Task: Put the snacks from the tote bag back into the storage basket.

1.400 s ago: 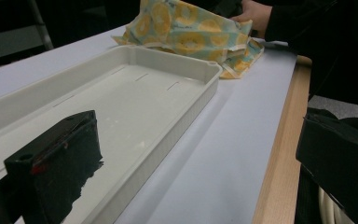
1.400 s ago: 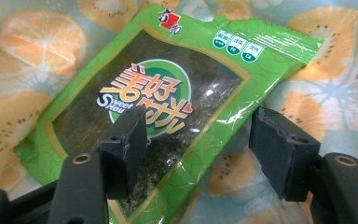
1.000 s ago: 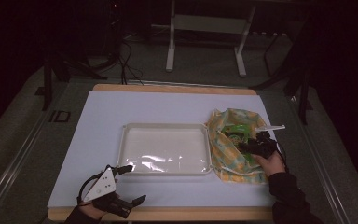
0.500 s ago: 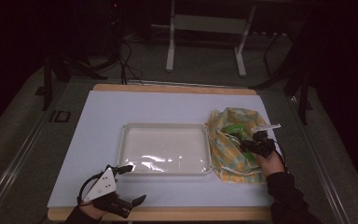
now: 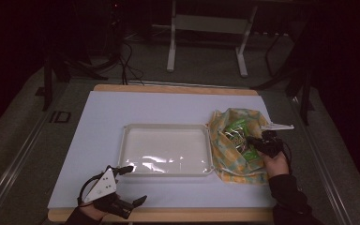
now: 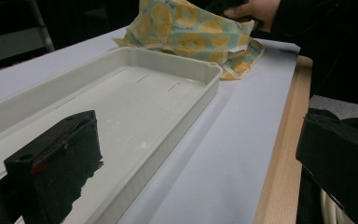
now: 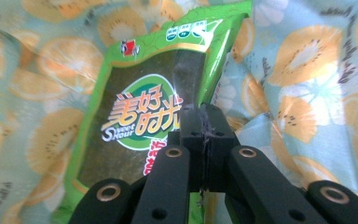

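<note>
Green foil: a green snack packet with a printed logo lies inside the fruit-print bag, just to the right of the white tray in the high view.
Right gripper: the right gripper has just been closing, and its two black jaws now meet tight on the packet's right-hand edge, pinching the foil between the pads, as its own gripper view shows.
Right gripper, place: in the high view it sits over the bag's open mouth, on the side of the bag away from the tray, with the person's hand and dark sleeve behind it.
Fruit-print bag: thin fabric or film printed with orange and kiwi slices, crumpled, touching or almost touching the tray's right rim; in the left gripper view it lies past the tray's far corner.
White tray: shallow, rectangular, nothing in it, in the middle of the pale sheet that covers the table.
Left gripper: the left gripper rests near the front left corner of the tray, just off its rim.
Left gripper, jaws: spread wide apart with nothing between them; in its own view one jaw hangs over the tray's near end and the other stands beyond the table's wooden edge.
</note>
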The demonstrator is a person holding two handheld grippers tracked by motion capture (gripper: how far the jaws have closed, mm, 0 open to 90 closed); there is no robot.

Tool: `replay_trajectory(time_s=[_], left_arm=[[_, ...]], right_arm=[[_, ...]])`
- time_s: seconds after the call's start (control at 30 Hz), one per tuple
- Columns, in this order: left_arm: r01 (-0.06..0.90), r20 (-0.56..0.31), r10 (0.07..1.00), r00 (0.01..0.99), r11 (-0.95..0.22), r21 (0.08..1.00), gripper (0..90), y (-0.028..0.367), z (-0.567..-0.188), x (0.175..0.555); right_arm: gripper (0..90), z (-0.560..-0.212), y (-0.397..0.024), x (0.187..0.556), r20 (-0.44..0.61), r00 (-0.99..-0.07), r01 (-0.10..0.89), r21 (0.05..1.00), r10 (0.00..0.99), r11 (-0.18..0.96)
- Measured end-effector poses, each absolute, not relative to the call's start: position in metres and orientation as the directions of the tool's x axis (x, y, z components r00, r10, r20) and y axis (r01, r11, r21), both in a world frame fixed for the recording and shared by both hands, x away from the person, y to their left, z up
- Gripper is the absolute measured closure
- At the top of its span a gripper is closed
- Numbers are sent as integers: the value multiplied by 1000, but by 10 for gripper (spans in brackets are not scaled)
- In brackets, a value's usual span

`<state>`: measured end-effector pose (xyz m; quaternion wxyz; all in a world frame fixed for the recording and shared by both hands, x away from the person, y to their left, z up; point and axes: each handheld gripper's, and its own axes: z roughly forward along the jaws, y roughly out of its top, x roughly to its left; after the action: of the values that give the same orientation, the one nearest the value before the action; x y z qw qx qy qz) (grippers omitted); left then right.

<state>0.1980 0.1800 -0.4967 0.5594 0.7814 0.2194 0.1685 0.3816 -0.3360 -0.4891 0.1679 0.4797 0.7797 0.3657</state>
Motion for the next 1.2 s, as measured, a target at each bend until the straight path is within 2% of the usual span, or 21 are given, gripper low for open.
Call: replay_trajectory(time_s=[0.63, 1.2], left_arm=[[154, 19, 531, 847, -279, 948, 4, 180, -497, 198], [152, 19, 527, 850, -278, 948, 4, 179, -497, 199]], right_arm=[[892, -462, -351, 360, 115, -430, 564, 809, 896, 166], [891, -446, -361, 347, 133, -385, 540, 835, 914, 106]])
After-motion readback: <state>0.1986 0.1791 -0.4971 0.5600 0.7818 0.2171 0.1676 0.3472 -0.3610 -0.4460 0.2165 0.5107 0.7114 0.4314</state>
